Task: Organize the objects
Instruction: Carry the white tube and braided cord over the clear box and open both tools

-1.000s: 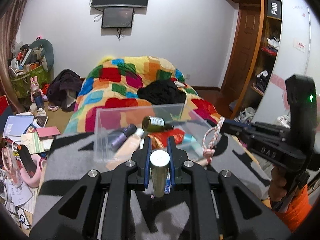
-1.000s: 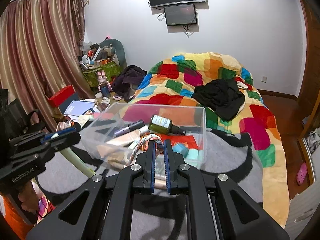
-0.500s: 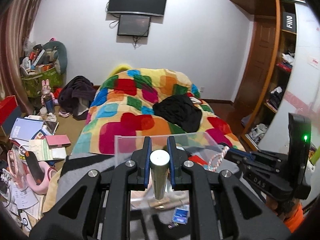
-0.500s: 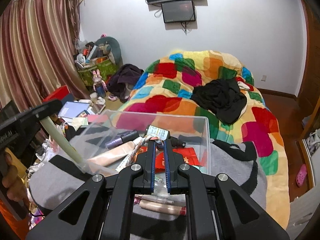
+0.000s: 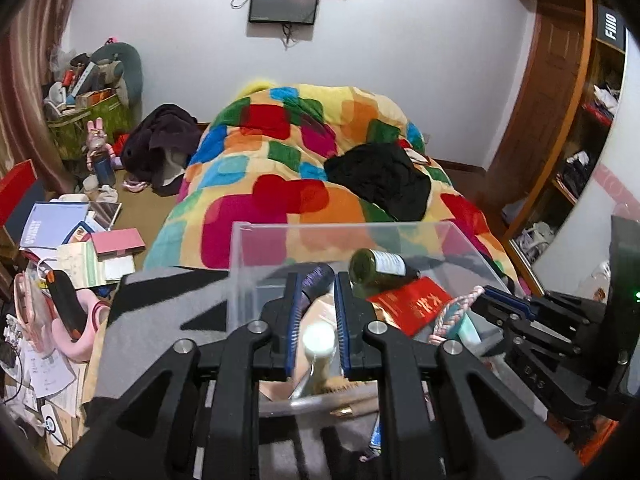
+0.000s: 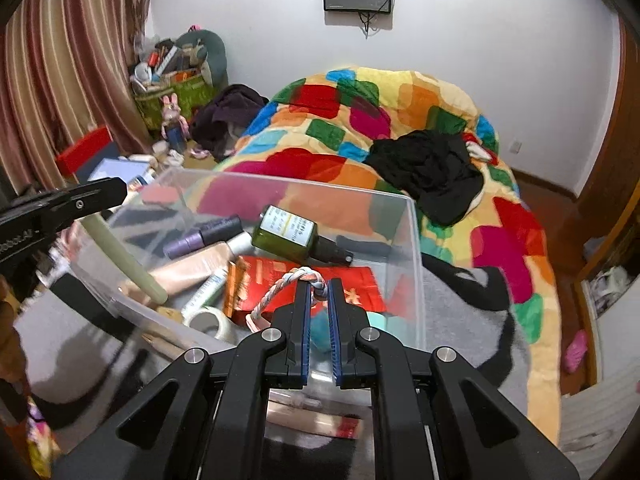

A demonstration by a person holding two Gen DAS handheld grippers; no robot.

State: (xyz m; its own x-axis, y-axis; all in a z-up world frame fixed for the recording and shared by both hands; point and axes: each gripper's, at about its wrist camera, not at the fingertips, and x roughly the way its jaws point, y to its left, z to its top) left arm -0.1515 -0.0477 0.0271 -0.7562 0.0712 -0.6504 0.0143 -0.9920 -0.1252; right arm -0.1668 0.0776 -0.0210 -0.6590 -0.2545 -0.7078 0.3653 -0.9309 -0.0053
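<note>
A clear plastic box [image 6: 414,248] stands on a grey blanket and holds a green bottle [image 6: 286,234], a purple tube [image 6: 204,234], a red packet [image 6: 352,288] and a tape roll [image 6: 208,322]. My left gripper [image 5: 316,316] is shut on a pale green tube [image 5: 318,350], which hangs down into the box; the tube [image 6: 120,252] also shows in the right wrist view. My right gripper [image 6: 319,300] is shut on a pink and white braided rope [image 6: 280,288] just above the box. The rope [image 5: 452,312] also shows in the left wrist view.
A bed with a colourful patchwork quilt [image 5: 288,160] and black clothing [image 5: 380,178] lies behind the box. Books and clutter [image 5: 72,240] cover the floor at left. A wooden wardrobe [image 5: 568,128] stands at right. Loose items [image 6: 312,416] lie on the blanket before the box.
Both grippers have moved forward and down over the clear box. The pale green tube now reaches into the box, and the rope hangs over its contents.
</note>
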